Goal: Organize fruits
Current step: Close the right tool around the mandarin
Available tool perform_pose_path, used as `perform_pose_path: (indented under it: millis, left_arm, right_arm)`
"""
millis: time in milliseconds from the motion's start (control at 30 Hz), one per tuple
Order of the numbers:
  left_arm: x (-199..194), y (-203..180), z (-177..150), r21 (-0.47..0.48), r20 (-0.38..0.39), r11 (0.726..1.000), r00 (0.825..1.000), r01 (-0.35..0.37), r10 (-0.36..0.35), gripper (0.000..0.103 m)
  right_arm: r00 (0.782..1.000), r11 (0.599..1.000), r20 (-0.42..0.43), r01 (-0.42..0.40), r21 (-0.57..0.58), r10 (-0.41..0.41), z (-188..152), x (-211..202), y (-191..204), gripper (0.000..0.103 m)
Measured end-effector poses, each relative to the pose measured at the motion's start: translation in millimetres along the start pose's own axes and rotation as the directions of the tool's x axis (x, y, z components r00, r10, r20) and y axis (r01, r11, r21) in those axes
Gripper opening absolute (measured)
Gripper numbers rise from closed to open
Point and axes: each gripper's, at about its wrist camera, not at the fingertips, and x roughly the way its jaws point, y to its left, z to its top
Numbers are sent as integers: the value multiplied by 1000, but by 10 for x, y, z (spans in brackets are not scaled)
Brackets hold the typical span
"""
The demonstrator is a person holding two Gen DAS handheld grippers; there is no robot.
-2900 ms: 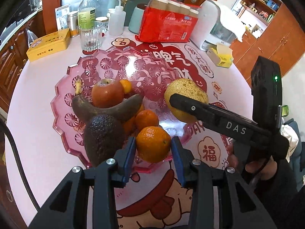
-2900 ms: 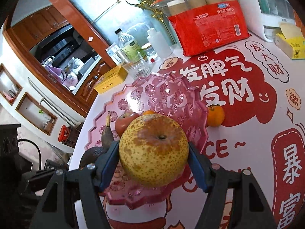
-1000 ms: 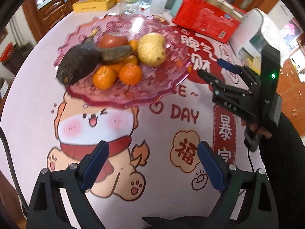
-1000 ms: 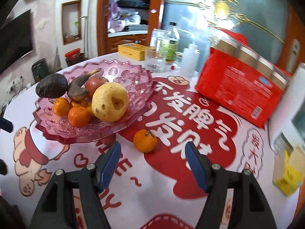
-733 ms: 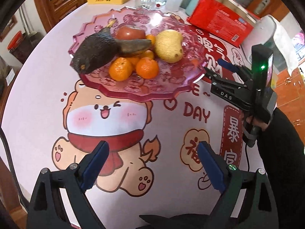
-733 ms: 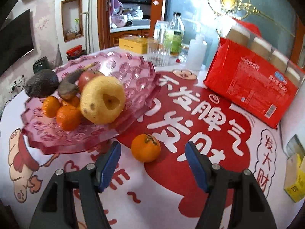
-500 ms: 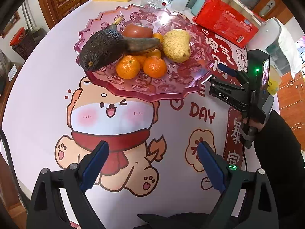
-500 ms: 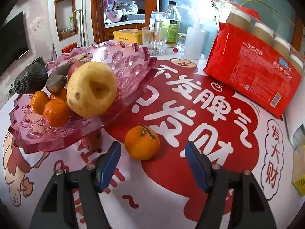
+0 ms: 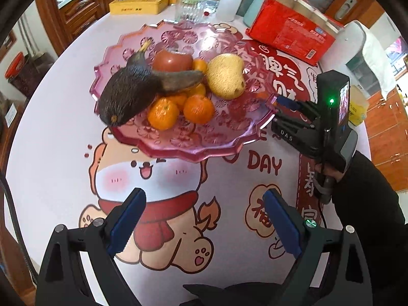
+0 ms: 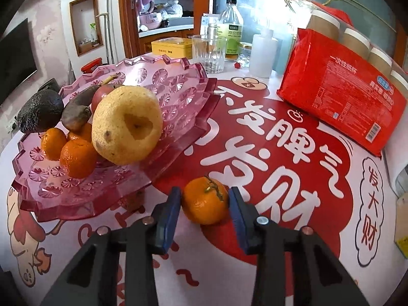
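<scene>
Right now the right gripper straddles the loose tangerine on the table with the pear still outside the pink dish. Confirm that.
Not quite. The right wrist view shows the pear already in the pink dish. The rest holds: the right gripper straddles the loose tangerine on the table.
</scene>
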Motion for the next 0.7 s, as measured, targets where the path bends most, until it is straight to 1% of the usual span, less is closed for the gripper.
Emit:
perform_pose_path:
  millis: [133, 300, 400, 500, 567, 700]
  left_arm:
    - [-24, 3, 35, 26, 4, 999, 1000, 19, -19, 93]
    - [-33, 15, 7, 66, 3, 997, 999, 51, -51, 93]
    - [-56, 39, -16, 92, 2, 993, 997, 75, -75, 93]
    - [-88, 85, -29, 114, 8, 989, 995, 95, -96, 93]
    - [-117, 131, -45, 129, 13, 985, 994, 110, -113, 93]
    - [-159, 237, -67, 156, 7, 978, 990, 136, -139, 93]
  right_arm:
    - [999, 998, -25, 36, 47, -35, -58, -76, -24, 39]
    - [997, 988, -34, 78, 136, -74, -168, -316, -47, 38]
    - [995, 982, -41, 99, 158, -93, -194, -450, -6, 38]
    - [992, 972, -41, 127, 196, -121, -163, -610, 55, 39]
    - [991, 967, -24, 136, 217, -134, -126, -723, 112, 39]
    - [990, 956, 3, 136, 260, -141, -6, -919, 270, 39]
